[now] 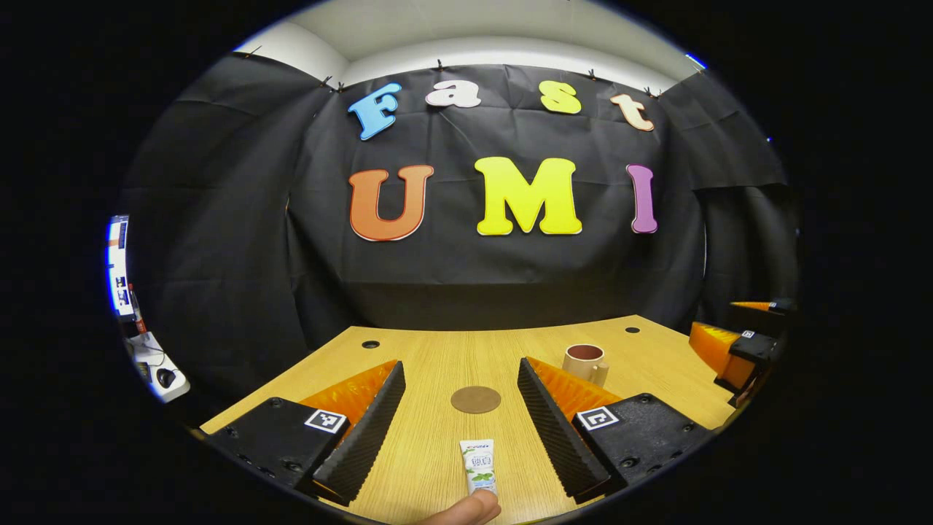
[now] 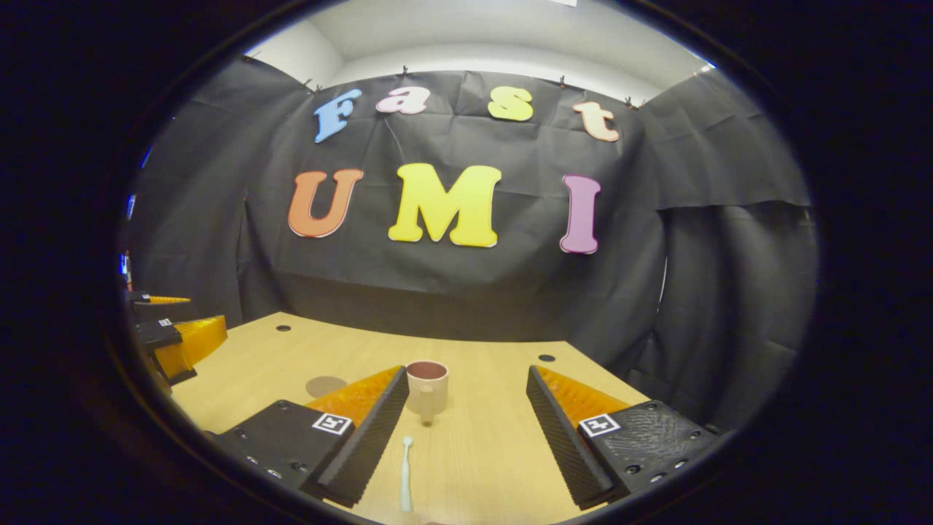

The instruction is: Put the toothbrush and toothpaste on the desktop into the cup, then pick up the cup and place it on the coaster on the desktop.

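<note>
Wooden counter (image 1: 437, 357) carries everything untouched: toothpaste (image 1: 479, 465) and toothbrush (image 2: 405, 474) lie at its near edge, cup (image 2: 426, 389) empty mid-counter, off the coaster (image 1: 475, 399). Left gripper (image 1: 463, 419) and right gripper (image 2: 466, 430) fingers are spread, holding nothing, so every step remains.

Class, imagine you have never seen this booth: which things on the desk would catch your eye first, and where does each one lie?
The cup stands upright on the wooden desk, its handle toward the right gripper, with the toothbrush lying just before it. In the left gripper view, the toothpaste lies between the open fingers of the left gripper, a fingertip at its near end, and the round coaster sits beyond it.
</note>
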The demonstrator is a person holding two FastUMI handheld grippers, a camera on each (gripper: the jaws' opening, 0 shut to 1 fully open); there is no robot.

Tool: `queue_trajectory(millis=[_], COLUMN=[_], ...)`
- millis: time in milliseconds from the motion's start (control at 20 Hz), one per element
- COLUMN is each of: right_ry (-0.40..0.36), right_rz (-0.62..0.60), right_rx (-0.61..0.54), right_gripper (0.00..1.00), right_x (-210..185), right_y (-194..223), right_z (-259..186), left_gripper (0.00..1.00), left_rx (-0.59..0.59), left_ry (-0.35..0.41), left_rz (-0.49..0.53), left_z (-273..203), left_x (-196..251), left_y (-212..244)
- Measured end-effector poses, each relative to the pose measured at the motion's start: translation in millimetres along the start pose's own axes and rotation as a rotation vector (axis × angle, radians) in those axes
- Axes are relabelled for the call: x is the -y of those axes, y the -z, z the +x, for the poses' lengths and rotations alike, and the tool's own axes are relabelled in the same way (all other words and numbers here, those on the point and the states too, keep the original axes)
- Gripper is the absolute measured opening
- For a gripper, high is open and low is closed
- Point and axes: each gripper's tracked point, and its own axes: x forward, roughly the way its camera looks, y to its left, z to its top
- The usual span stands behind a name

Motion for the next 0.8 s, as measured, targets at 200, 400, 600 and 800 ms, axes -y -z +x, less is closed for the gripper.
queue_trajectory(millis=[200, 400, 600, 800], right_ry=[-0.036, -0.086, -0.128, -0.150], right_rz=[-0.015, -0.009, -0.005, -0.001], right_rx=[-0.112, -0.262, -0.404, -0.485], right_gripper=[0.96, 0.96, 0.92, 0.80], right_x=[-10.9, -30.8, -49.5, -60.7], right_y=[46.8, 105.6, 150.9, 171.6], right_z=[15.6, 32.0, 41.5, 47.6], left_gripper=[0.99, 0.99, 0.99, 0.99], left_rx=[-0.048, -0.109, -0.141, -0.185], left_ry=[-0.001, -0.001, -0.009, -0.020], left_rz=[-0.002, 0.003, -0.005, -0.014], left_z=[6.0, 12.6, 20.2, 26.5], left_x=[0.4, 1.7, -0.8, -3.5], left_y=[28.7, 54.6, 70.3, 86.9])
